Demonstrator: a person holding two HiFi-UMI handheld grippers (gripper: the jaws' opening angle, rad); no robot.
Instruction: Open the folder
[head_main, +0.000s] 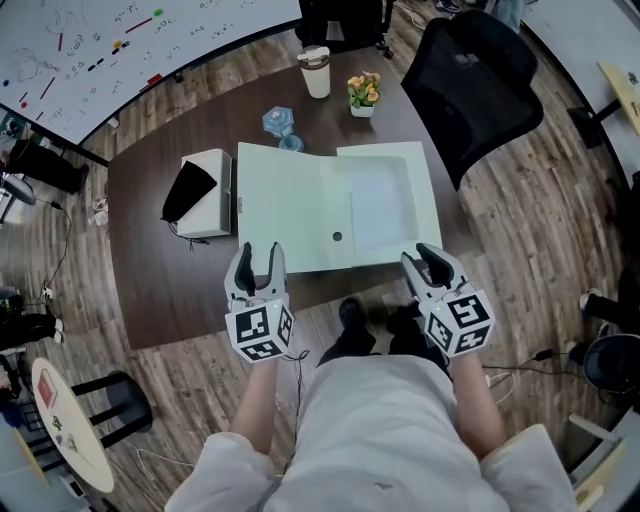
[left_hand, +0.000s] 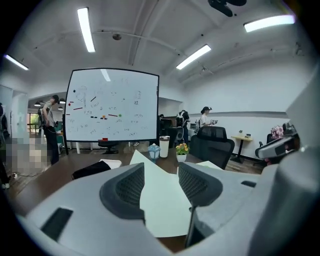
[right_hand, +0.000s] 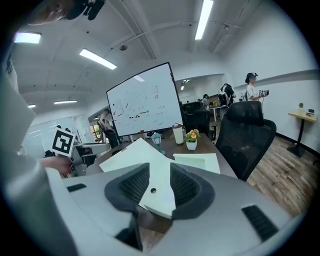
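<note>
Head view: the pale green card folder (head_main: 300, 210) lies open and flat on the dark brown table (head_main: 150, 270), both panels spread, with a small round hole near the fold. The left gripper (head_main: 258, 262) and right gripper (head_main: 430, 262) hang over the table's near edge, one at each near corner of the folder, apart from it.

Gripper views add what the head view cannot. The left gripper's jaws stand well apart and grip nothing; the right gripper's are moderately apart and likewise empty. In each case the folder shows in the gap, beyond the pads. These views also show ceiling strip lights and a person (left_hand: 50, 127) standing beside the upright whiteboard (left_hand: 112, 105).

Surroundings: the black mesh office chair (head_main: 465, 85) stands at the table's far right corner. Beyond the folder stand a white lidded tumbler (head_main: 315, 72), contents not visible, and a blue glass ornament (head_main: 281, 125).

Containers: a small white pot (head_main: 362, 109) holds yellow and orange flowers. A black pouch (head_main: 187, 190) lies on the white box (head_main: 212, 215) left of the folder.
</note>
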